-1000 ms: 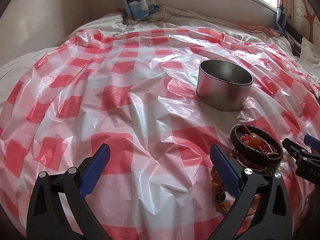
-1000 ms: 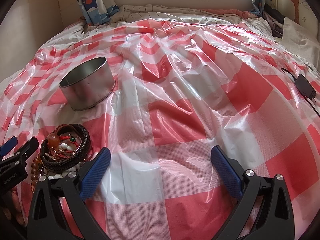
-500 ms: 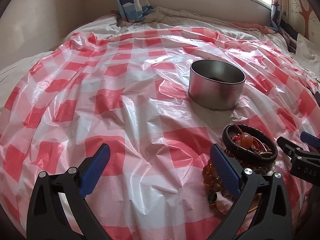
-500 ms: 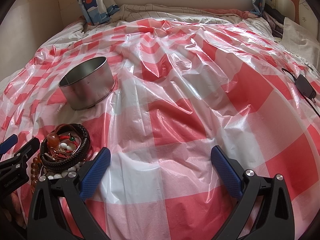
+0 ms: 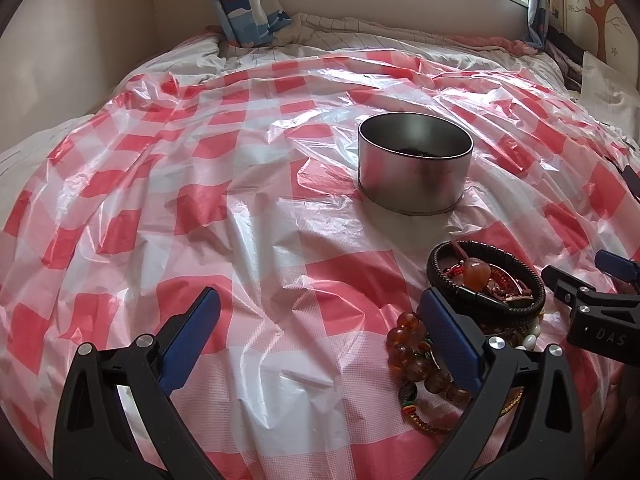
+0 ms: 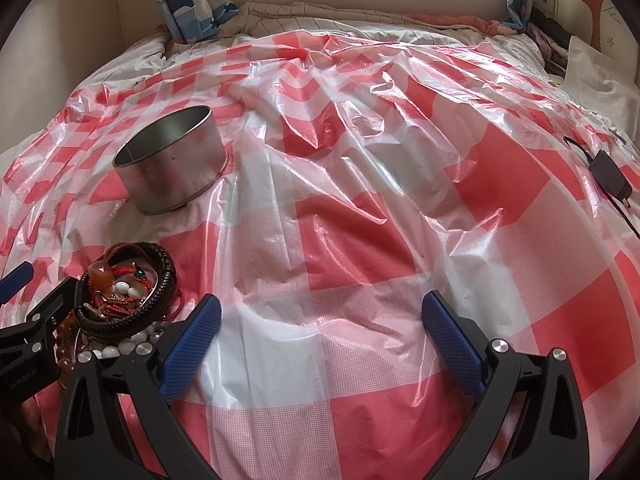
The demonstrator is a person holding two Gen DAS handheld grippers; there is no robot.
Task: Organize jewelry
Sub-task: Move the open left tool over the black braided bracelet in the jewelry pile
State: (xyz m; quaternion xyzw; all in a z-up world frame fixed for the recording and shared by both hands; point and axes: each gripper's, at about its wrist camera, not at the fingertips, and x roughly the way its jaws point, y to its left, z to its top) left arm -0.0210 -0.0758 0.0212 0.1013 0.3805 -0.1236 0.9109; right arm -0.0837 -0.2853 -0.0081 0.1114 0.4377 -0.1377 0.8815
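Observation:
A heap of jewelry lies on the red-and-white checked plastic sheet (image 5: 248, 248): a black braided bracelet (image 5: 486, 300) on top, red cords and a large orange bead inside it, amber bead strands (image 5: 408, 354) and white beads below. Beyond it stands a round metal tin (image 5: 414, 168), upright, something dark at its bottom. My left gripper (image 5: 320, 334) is open, its right finger overlapping the heap's left edge. In the right wrist view the heap (image 6: 126, 294) is at the lower left, the tin (image 6: 172, 166) behind it. My right gripper (image 6: 320, 336) is open over bare sheet, right of the heap.
The sheet covers a bed with crumpled bedding (image 5: 360, 32) at the far end. A blue patterned curtain (image 5: 240, 4) hangs at the back left below a window sill. A black charger with cable (image 6: 610, 174) lies at the right edge. Wall on the left.
The left gripper has drawn back and risen slightly, so the tin and heap sit lower and more central in its view. The right gripper has hardly moved. Both stay open.

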